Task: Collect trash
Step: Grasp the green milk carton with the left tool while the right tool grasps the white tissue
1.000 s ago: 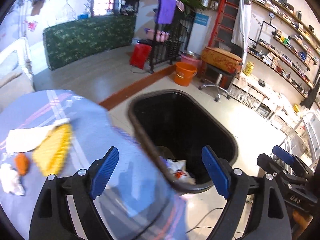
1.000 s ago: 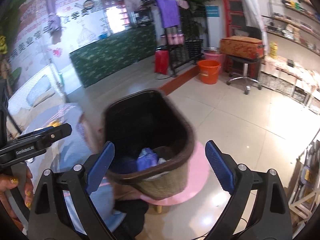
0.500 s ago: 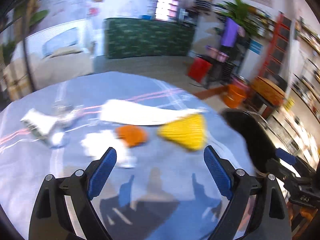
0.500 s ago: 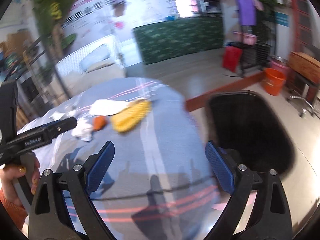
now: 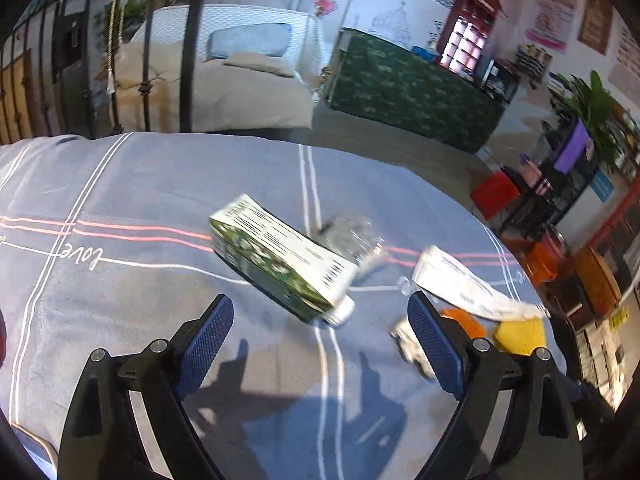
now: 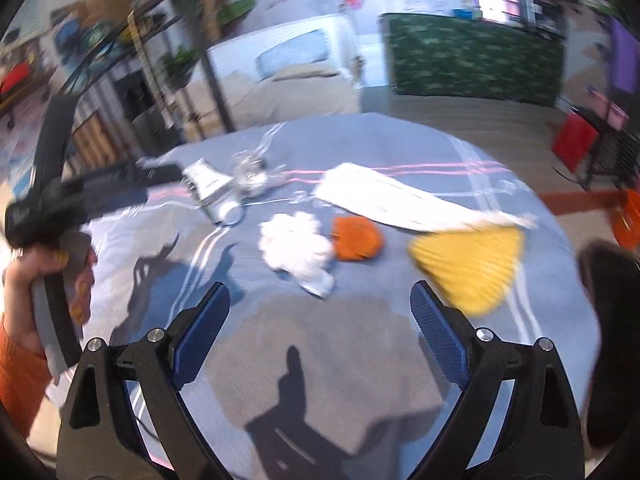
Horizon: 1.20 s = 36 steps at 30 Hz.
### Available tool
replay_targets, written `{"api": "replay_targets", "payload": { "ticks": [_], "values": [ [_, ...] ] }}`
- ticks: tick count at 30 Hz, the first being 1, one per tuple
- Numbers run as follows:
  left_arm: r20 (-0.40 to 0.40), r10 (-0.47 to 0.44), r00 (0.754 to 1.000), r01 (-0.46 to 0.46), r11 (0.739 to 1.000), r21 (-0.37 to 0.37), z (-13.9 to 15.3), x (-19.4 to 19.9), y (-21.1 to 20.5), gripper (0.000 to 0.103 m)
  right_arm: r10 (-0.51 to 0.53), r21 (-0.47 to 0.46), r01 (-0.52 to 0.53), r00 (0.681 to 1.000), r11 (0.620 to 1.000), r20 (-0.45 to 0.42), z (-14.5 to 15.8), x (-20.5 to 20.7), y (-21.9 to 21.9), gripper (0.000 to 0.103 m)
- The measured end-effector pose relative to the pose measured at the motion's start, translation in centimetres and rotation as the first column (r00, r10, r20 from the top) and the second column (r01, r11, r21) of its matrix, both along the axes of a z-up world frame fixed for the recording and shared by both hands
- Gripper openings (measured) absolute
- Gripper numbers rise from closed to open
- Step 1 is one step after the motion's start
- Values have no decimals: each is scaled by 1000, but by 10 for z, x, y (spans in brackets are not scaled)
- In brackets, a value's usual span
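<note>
Left wrist view — left tongs apart over green carton, right tongs apart, empty.

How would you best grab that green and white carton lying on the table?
Grip the green and white carton across its narrow width, near the middle, coming down from above. It lies flat and long, with bare tablecloth along both long sides, so the open left gripper could probably straddle it.

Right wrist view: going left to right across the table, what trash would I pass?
Green-and-white box → clear crumpled wrapper → white tissue wad → orange scrap → yellow ridged piece. The long white paper spans several of these, so I leave it unplaced.
</note>
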<state>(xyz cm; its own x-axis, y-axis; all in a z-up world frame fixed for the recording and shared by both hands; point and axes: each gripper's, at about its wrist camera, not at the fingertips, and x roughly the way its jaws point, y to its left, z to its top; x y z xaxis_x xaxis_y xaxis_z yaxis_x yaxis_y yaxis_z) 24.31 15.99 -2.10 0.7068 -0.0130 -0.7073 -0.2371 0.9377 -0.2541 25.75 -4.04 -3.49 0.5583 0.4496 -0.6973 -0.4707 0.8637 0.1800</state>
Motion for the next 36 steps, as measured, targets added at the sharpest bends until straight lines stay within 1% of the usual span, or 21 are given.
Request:
{"api": "replay_targets", "payload": {
  "ticks": [2, 4, 7, 9, 13, 14, 16, 17, 18, 19, 21, 23, 25, 26, 28, 29, 31, 33, 36],
  "values": [
    [-14, 27, 1000, -27, 1000, -12, 1, 12, 10, 87, 33, -16, -33, 999, 999, -17, -5, 9, 16, 91],
    [-30, 49, 998, -50, 998, -42, 0, 23, 20, 87, 57, -27, -58, 998, 998, -40, -10, 18, 27, 85],
    [-77, 70, 995, -76, 994, -76, -4, 39, 26, 87, 77, -58, -80, 995, 995, -67, -20, 36, 45, 81],
    [-112, 93, 989, -102, 992, -79, -9, 52, 28, 87, 77, -96, -84, 994, 992, -71, -27, 48, 55, 78],
    [-179, 140, 974, -165, 977, -134, -21, 65, 37, 86, 94, -134, -105, 992, 985, -87, -34, 61, 67, 73],
    [-196, 152, 969, -180, 975, -131, -24, 68, 39, 86, 97, -148, -109, 992, 983, -85, -35, 63, 70, 73],
    [-235, 177, 956, -209, 971, -115, -32, 73, 42, 82, 101, -178, -114, 992, 977, -79, -38, 66, 74, 67],
    [-250, 184, 951, -218, 969, -119, -36, 75, 44, 81, 103, -185, -117, 991, 976, -81, -39, 67, 76, 64],
    [-262, 187, 947, -225, 966, -125, -39, 76, 46, 79, 108, -189, -123, 990, 974, -88, -41, 68, 78, 58],
    [-276, 192, 942, -236, 962, -135, -43, 78, 49, 78, 110, -191, -126, 989, 973, -94, -43, 69, 79, 56],
    [-283, 206, 937, -257, 954, -156, -47, 76, 52, 78, 107, -204, -125, 989, 971, -99, -48, 73, 83, 55],
    [-287, 215, 934, -268, 949, -163, -47, 74, 52, 78, 108, -205, -127, 989, 970, -103, -50, 77, 86, 49],
    [-277, 212, 937, -262, 953, -154, -46, 72, 53, 74, 98, -210, -116, 991, 971, -96, -51, 75, 85, 40],
    [-274, 208, 939, -256, 954, -154, -45, 71, 52, 73, 99, -211, -117, 991, 970, -95, -50, 75, 85, 39],
    [-266, 205, 942, -252, 955, -157, -43, 68, 51, 69, 106, -214, -121, 991, 969, -84, -48, 75, 83, 33],
    [-262, 205, 943, -252, 954, -164, -42, 66, 51, 67, 108, -214, -122, 991, 969, -76, -46, 73, 82, 32],
    [-249, 197, 948, -244, 953, -178, -40, 63, 49, 60, 105, -200, -116, 992, 973, -67, -41, 69, 79, 31],
    [-226, 185, 956, -227, 958, -177, -34, 54, 47, 57, 98, -178, -108, 993, 978, -59, -36, 64, 74, 31],
    [-191, 177, 966, -210, 962, -173, -28, 42, 45, 55, 91, -148, -97, 995, 984, -46, -28, 54, 67, 31]
  ]
}}
